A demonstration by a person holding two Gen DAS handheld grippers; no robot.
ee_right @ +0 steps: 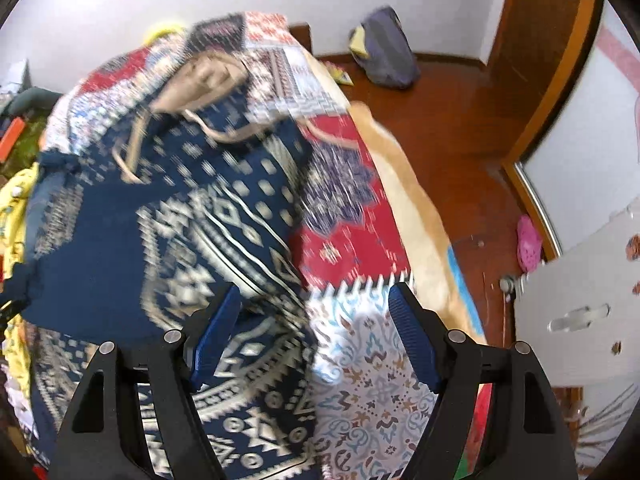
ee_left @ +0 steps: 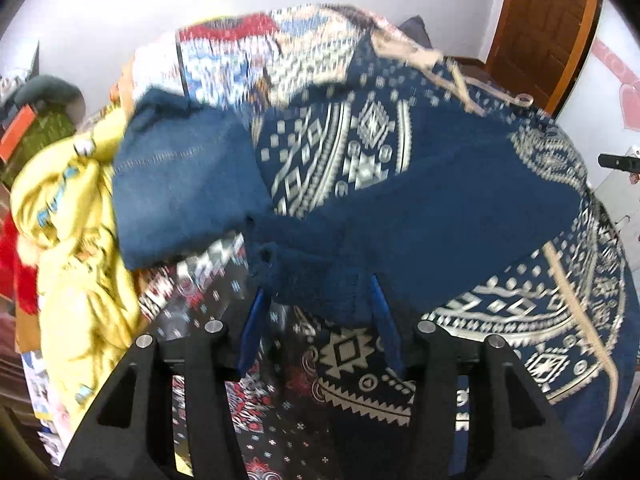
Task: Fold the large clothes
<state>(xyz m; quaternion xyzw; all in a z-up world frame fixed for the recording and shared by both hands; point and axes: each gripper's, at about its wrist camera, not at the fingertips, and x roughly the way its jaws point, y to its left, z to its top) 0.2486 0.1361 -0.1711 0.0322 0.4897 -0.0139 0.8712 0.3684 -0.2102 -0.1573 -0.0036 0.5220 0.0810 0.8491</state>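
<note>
left hand-held gripper (ee_left: pixel 318 292) jaws parted | right hand-held gripper (ee_right: pixel 316 300) jaws wide

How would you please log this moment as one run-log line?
left claw: open, plain dark blue cloth between fingers | right claw: open, empty | blue-and-cream patterned garment: on patchwork bed cover

The navy garment with a cream geometric print (ee_left: pixel 360 152) lies spread on the patchwork-quilted bed (ee_right: pixel 352 232); a crumpled yellow cloth (ee_left: pixel 68 240) lies at its left, the wooden floor (ee_right: pixel 460 128) right of the bed.
</note>
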